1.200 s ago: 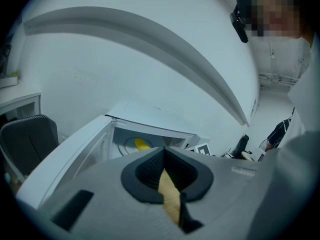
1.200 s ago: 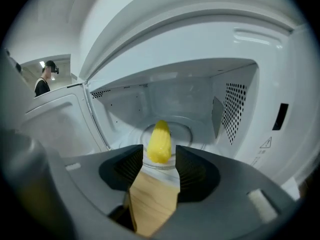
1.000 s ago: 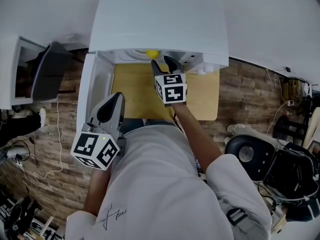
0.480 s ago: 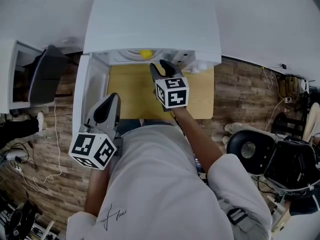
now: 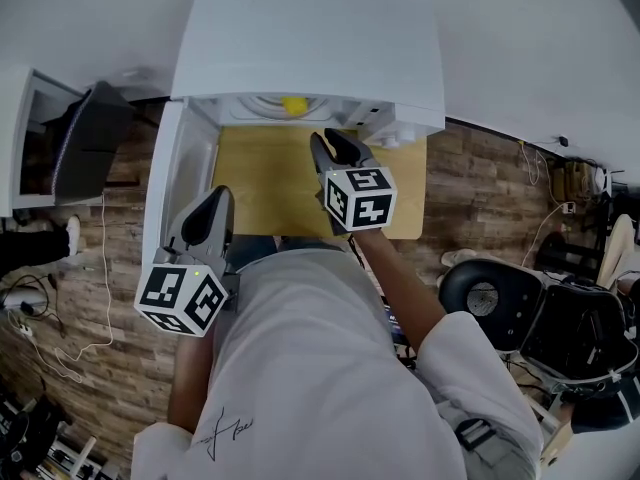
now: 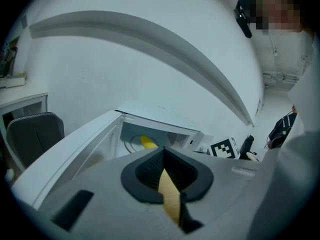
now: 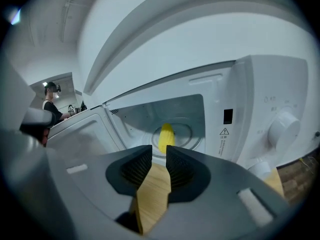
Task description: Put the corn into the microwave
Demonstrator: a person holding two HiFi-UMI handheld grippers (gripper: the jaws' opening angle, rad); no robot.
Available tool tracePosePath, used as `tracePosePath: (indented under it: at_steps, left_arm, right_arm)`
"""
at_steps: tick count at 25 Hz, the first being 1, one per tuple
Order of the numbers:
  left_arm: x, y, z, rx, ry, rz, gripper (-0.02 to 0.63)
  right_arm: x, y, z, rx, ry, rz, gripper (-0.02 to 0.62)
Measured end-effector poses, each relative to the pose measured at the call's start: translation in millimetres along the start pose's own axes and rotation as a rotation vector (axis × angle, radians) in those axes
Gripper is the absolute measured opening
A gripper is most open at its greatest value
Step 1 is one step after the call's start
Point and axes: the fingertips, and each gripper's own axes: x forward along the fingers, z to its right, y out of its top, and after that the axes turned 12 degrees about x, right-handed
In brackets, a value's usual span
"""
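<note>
Right claw point(image 7: 159, 158) closing empty; corn point(image 7: 165, 136) lies inside open microwave point(image 7: 260, 99).

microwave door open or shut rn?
Open. The microwave door is swung out to the left, and the corn lies in plain view on the turntable inside.

You have the yellow corn point(image 7: 165, 136) lying on the turntable point(image 7: 186, 132) inside the white microwave point(image 5: 310, 38), whose door point(image 5: 180, 188) stands swung wide open.
</note>
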Motion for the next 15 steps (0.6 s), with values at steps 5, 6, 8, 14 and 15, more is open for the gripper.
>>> tracePosePath:
  at_steps: [5, 6, 8, 14, 15]
  left_arm:
    - [0, -5, -5, 0.007, 0.018, -0.003, -0.003]
    - [0, -6, -5, 0.005, 0.021, -0.006, -0.003]
    - [0, -8, -6, -0.001, 0.025, -0.011, -0.003]
    - [5, -8, -7, 0.006, 0.029, -0.017, -0.003]
    - [5, -7, -7, 0.007, 0.029, -0.017, -0.003]
  right_arm:
    - [-12, 2, -6, 0.015, 0.028, -0.006, 0.084]
    - [-15, 2, -6, 0.022, 0.029, -0.005, 0.069]
    - [-21, 1, -5, 0.032, 0.031, -0.006, 0.047]
    - [-35, 2, -7, 0.035, 0.055, -0.020, 0.035]
    - [-39, 2, -8, 0.040, 0.059, -0.023, 0.035]
